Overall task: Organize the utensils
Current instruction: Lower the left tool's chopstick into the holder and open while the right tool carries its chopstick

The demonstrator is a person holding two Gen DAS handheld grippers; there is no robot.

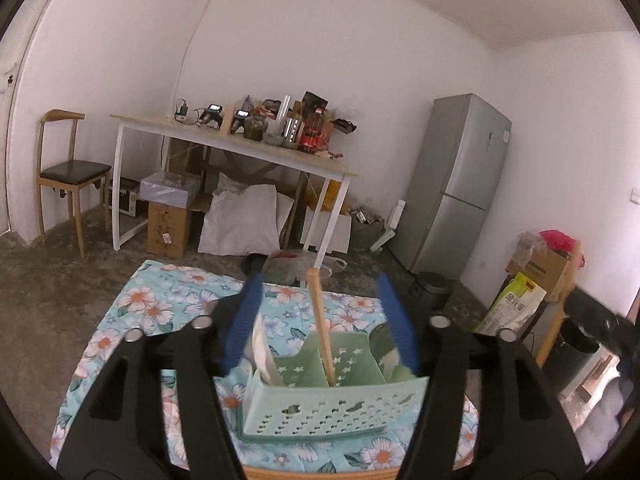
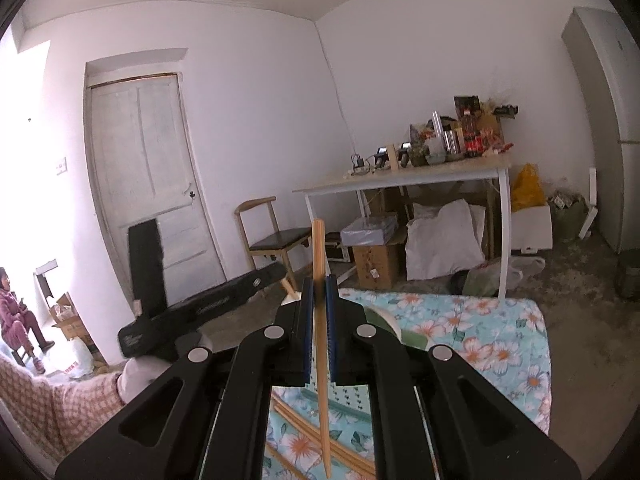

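Chopstick (image 2: 320,320) tip beyond bottom edge

Standing in the middle compartment of the utensil basket (image 1: 336,408) — one chopstick (image 1: 320,328), between the parted fingers of the left claw (image 1: 320,320). On the cloth-covered bench (image 1: 132,320), that basket. Behind, across the floor — a cluttered desk (image 1: 224,136), chair (image 1: 68,172) left, fridge (image 1: 456,184) right.
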